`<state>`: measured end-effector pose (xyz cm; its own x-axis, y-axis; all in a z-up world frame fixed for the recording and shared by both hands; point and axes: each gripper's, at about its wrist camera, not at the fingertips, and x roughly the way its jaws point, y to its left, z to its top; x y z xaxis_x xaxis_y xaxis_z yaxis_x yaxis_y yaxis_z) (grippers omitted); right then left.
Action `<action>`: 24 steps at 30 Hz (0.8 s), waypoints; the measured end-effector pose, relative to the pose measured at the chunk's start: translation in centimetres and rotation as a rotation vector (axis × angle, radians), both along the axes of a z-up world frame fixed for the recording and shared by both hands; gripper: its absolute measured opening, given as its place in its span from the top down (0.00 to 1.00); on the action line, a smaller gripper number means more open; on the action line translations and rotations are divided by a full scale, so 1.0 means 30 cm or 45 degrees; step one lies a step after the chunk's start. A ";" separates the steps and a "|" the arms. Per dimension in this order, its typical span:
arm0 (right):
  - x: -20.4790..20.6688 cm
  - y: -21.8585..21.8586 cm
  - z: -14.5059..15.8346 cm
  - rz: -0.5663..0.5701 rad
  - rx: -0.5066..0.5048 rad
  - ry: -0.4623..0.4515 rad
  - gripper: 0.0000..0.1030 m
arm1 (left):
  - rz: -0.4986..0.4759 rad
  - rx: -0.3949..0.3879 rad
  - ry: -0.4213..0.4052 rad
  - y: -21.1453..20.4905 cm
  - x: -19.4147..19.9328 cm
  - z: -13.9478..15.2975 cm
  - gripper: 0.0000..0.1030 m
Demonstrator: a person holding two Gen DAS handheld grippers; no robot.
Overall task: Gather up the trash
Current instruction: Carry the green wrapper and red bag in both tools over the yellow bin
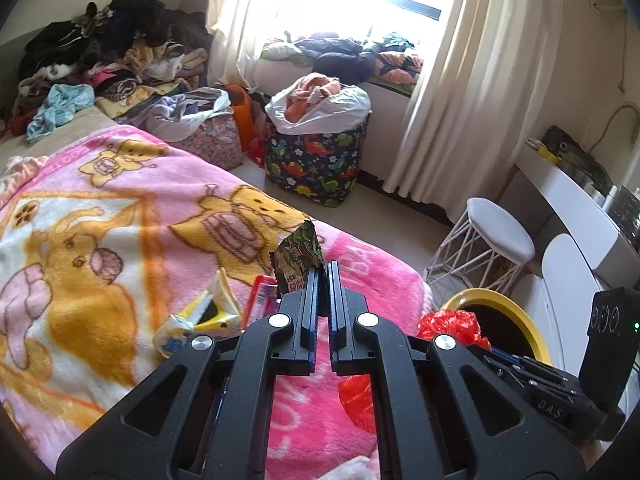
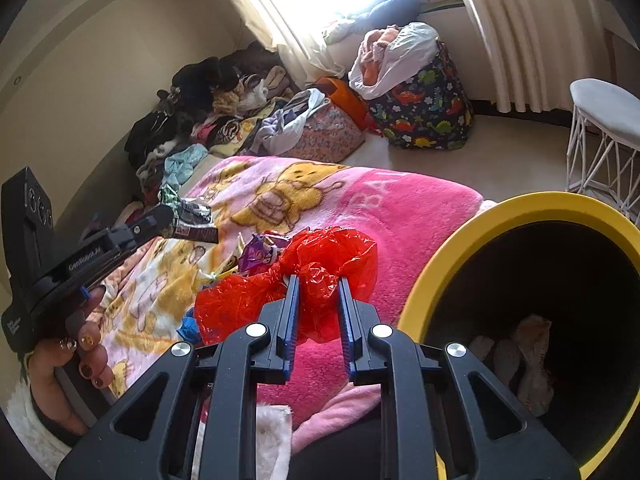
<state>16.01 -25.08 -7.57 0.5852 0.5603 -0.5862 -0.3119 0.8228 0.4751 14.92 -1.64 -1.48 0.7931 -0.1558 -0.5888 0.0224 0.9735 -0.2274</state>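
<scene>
My left gripper (image 1: 323, 266) is shut on a green printed snack wrapper (image 1: 298, 258), which stands up from its tips above the pink blanket (image 1: 120, 208). The same gripper (image 2: 166, 216) and wrapper (image 2: 190, 220) show at the left of the right wrist view, with a hand (image 2: 80, 356) around the handle. My right gripper (image 2: 318, 280) is shut on a crumpled red plastic bag (image 2: 320, 264), lifted just left of the yellow-rimmed bin (image 2: 460, 248). More wrappers (image 1: 208, 312) lie on the blanket, among them a purple one (image 2: 260, 254).
White crumpled trash (image 2: 524, 356) lies inside the bin. A white stool (image 1: 492, 236) stands beyond the bed corner. A dinosaur-print bag (image 1: 320, 160) stuffed with clothes sits by the curtain (image 1: 460, 100). Clothes (image 1: 100, 52) pile at the bed's far end. A white desk (image 1: 580, 196) runs along the right.
</scene>
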 end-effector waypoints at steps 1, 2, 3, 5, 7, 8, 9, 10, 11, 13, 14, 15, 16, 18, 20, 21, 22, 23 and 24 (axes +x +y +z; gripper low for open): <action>-0.001 -0.008 0.002 -0.005 0.004 -0.001 0.83 | -0.008 0.001 0.000 -0.008 -0.001 0.000 0.99; -0.003 -0.015 0.004 -0.012 0.007 -0.004 0.83 | -0.016 0.004 -0.002 -0.018 -0.003 0.001 0.99; -0.005 -0.023 0.006 -0.019 0.011 -0.007 0.83 | -0.023 0.004 -0.001 -0.024 -0.003 0.001 0.99; -0.012 -0.038 0.008 -0.032 0.019 -0.009 0.83 | -0.034 0.002 -0.001 -0.038 -0.004 0.002 0.99; -0.015 -0.053 0.010 -0.045 0.023 -0.011 0.83 | -0.049 0.004 -0.002 -0.055 -0.006 0.003 0.99; -0.019 -0.058 0.010 -0.053 0.026 -0.010 0.83 | -0.056 0.004 -0.004 -0.065 -0.010 0.005 0.99; -0.021 -0.065 0.010 -0.060 0.027 -0.011 0.83 | -0.063 0.004 -0.006 -0.072 -0.011 0.007 0.99; -0.023 -0.074 0.011 -0.068 0.030 -0.012 0.83 | -0.068 0.006 -0.008 -0.077 -0.013 0.008 0.99; -0.026 -0.084 0.012 -0.076 0.033 -0.013 0.83 | -0.073 0.006 -0.010 -0.083 -0.016 0.009 0.99; -0.027 -0.099 0.015 -0.090 0.034 -0.017 0.83 | -0.085 0.003 -0.013 -0.094 -0.019 0.012 0.99; -0.030 -0.110 0.016 -0.102 0.035 -0.019 0.83 | -0.092 0.001 -0.014 -0.101 -0.021 0.014 0.99; -0.031 -0.115 0.018 -0.111 0.037 -0.021 0.83 | -0.096 0.000 -0.015 -0.105 -0.022 0.015 0.99; -0.032 -0.122 0.018 -0.118 0.038 -0.022 0.83 | -0.102 0.000 -0.016 -0.111 -0.023 0.017 0.99; -0.038 -0.141 0.019 -0.139 0.036 -0.028 0.83 | -0.115 0.001 -0.019 -0.122 -0.025 0.019 0.99; -0.045 -0.160 0.018 -0.157 0.041 -0.028 0.83 | -0.127 0.003 -0.021 -0.135 -0.027 0.021 0.99; -0.048 -0.170 0.019 -0.166 0.043 -0.028 0.83 | -0.133 0.005 -0.022 -0.141 -0.029 0.022 0.99; -0.051 -0.179 0.020 -0.174 0.045 -0.029 0.83 | -0.137 0.006 -0.023 -0.148 -0.029 0.023 0.99; -0.055 -0.187 0.021 -0.183 0.047 -0.030 0.83 | -0.142 0.006 -0.023 -0.153 -0.028 0.023 0.99; -0.057 -0.196 0.023 -0.190 0.051 -0.031 0.83 | -0.149 0.007 -0.024 -0.163 -0.028 0.024 0.99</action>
<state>14.29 -30.94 -6.90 0.6776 0.4885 -0.5498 -0.1993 0.8415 0.5021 14.08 -6.52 -0.76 0.7804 -0.2448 -0.5754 0.1403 0.9653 -0.2203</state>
